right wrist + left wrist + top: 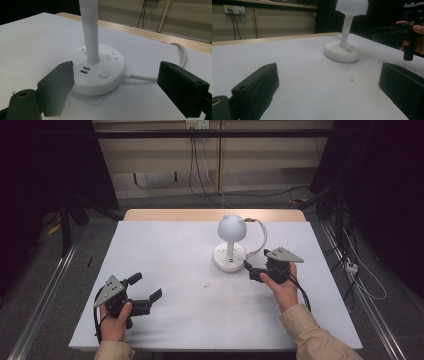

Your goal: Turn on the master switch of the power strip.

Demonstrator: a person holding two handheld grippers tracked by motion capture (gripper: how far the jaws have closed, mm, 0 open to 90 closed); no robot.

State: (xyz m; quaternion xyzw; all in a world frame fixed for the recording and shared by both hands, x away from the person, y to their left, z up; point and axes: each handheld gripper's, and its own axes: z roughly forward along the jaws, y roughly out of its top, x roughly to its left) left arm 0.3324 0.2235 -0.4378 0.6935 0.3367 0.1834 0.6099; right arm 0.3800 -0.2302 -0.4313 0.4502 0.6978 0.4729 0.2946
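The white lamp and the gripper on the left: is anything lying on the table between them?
Almost nothing: in the high view, bare white tabletop separates the left gripper from the lamp, save one tiny dark speck.

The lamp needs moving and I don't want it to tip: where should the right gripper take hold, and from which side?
Probably the stem, low, just above the base. It is slim, upright and fits between open jaws, while the base looks too wide and the round shade offers no flat faces. Come in level from the right gripper's side, where it already faces the lamp, clear of the cord.
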